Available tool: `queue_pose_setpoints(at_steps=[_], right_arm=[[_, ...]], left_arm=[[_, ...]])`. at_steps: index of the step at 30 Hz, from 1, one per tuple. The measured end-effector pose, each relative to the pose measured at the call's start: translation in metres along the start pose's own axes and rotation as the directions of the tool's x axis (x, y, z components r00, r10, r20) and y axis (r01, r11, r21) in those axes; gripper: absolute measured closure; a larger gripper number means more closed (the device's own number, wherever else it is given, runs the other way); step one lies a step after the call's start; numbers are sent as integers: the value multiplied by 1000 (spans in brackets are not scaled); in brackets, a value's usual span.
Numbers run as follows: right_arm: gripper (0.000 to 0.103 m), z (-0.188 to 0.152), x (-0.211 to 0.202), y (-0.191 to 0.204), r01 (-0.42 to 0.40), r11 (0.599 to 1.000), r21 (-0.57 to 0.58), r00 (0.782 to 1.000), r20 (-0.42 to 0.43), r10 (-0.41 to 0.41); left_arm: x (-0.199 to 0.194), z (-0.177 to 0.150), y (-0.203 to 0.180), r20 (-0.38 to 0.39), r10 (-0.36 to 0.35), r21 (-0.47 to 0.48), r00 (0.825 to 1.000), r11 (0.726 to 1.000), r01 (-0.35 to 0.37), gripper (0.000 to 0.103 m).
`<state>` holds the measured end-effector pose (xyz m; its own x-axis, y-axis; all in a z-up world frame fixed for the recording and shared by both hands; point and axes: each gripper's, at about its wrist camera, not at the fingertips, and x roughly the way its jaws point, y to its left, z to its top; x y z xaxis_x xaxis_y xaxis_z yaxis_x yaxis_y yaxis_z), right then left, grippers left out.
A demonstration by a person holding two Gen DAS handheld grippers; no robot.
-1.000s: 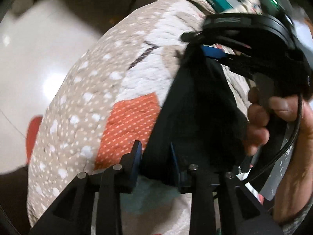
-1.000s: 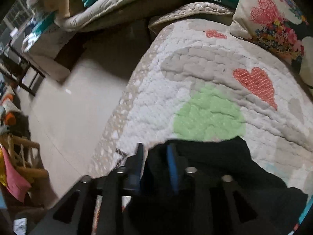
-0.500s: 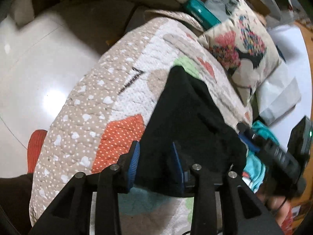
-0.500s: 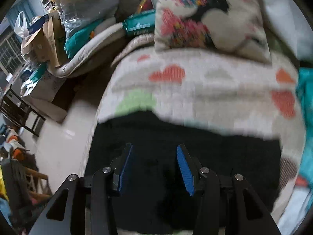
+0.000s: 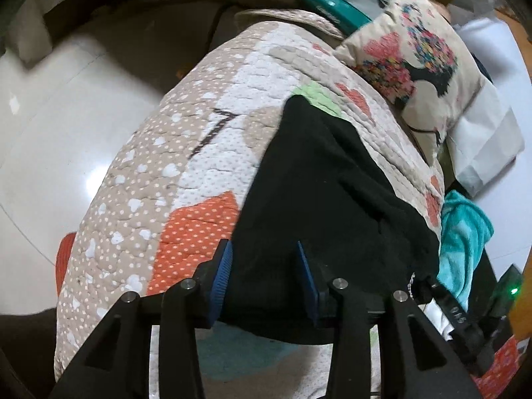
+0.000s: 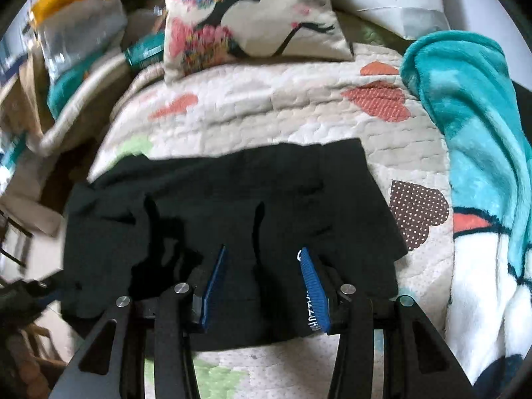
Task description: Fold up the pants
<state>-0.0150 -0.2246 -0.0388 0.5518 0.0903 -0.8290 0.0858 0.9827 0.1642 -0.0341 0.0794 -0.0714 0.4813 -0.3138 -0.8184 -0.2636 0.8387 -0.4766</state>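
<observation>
- Location: the black pants (image 6: 232,206) lie flat on the quilted bedspread (image 6: 266,123), already folded into a compact block. A printed pillow (image 6: 252,16) is at the head end and a teal blanket (image 6: 472,126) lies just beside the block on its right.
- Long axis: in the right wrist view the block runs left to right across the bed. In the left wrist view it stretches away from the tongs toward the pillow.
- Key relation: the block lies directly ahead of and below both tools, with its near edge under each pair of pads. Neither hand is clearly nearer.
- Left gripper (image 5: 262,276): jaws are opening. Dark cloth lies between the blue pads, but they do not appear to press on it. It sits at the left end of the block and is pitched steeply down.
- Right gripper (image 6: 262,282): jaws part-open and holding nothing. The fabric shows between the pads, not pinched. It is also pitched steeply down, at the right half of the near edge.
- Judgement: any further fold would need a re-grip along this near edge.
</observation>
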Motion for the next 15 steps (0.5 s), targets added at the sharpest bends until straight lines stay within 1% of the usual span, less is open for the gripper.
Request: queue_pose_setpoints(at_steps=[3,4,6,10,15], right_arm=[[53,-5,-11,-9,-31,998,62,999,29,29],[52,-11,-14,-16,-47,993,104,999,32,44],[51,-17,-15,-23,-63,987,148,998,34,58],[51,-31,-14,-39,-65,975,214,998,15,64],[51,-43,-14,-53,-76,948,308,997,3,78]], left_arm=[[-2,-2,-12,21,7,51,1000,999,-8,63],[-2,-1,-13,25,5,59,1000,998,-7,62],[-1,-1,-17,29,6,70,1000,997,-8,59],[1,0,-23,30,19,87,999,996,-21,59],[-3,0,-31,66,30,132,997,990,-38,59]])
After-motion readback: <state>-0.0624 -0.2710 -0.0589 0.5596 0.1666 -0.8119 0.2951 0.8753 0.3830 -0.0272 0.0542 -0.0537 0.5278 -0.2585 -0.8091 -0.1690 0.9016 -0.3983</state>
